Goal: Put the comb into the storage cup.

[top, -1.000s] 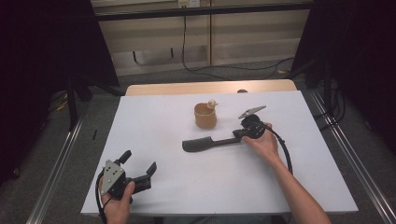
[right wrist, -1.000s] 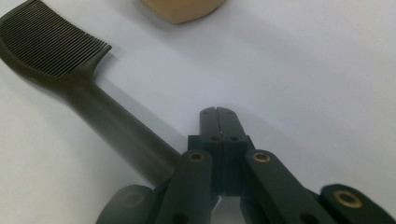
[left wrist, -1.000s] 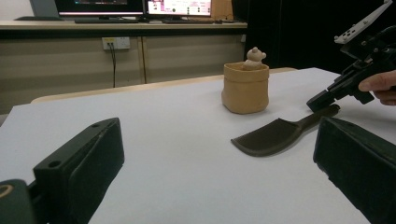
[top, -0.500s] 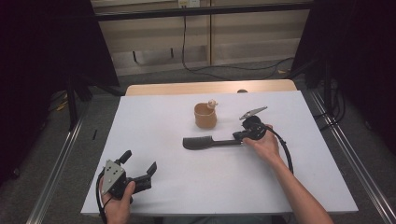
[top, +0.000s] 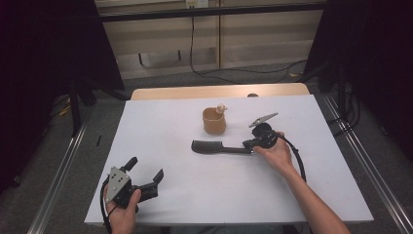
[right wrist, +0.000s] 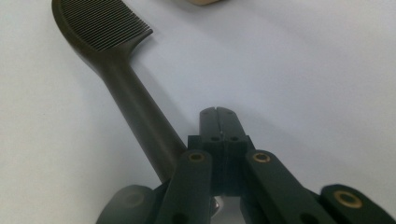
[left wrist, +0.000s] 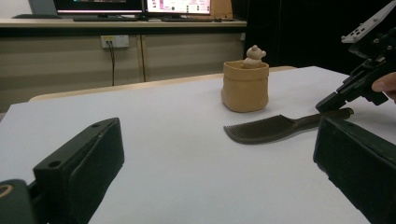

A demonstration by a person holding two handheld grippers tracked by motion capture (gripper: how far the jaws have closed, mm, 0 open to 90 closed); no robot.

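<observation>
I've got the white table [top: 272, 195] w/ three things that matter: the comb [top: 214, 147] mid-table, the tan pot [top: 214, 122] just behind it w/ a small bear figure [top: 222, 107] on its rim, and my two grippers.

Progress, as I judge it: early. The comb lies flat on the table, head pointing to my left, handle toward my right hand. Nothing lifted yet; a grasp and whatever move follows are left to do.

Right gripper [top: 249, 145] is at the handle end, jaws pressed together, tips touching each other. In the right gripper view the handle runs beside the closed jaws, not between them, so no grip on the comb [right wrist: 126, 93].

Left gripper [top: 146, 174] sits at the near-left corner, jaws spread wide, holding nothing, well apart from the comb.

View diffs: the left gripper view gives a side-on look, pot [left wrist: 245, 86] standing upright, comb [left wrist: 275, 128] flat. The right gripper view gives the teeth close up. The high view gives the overall layout.
</observation>
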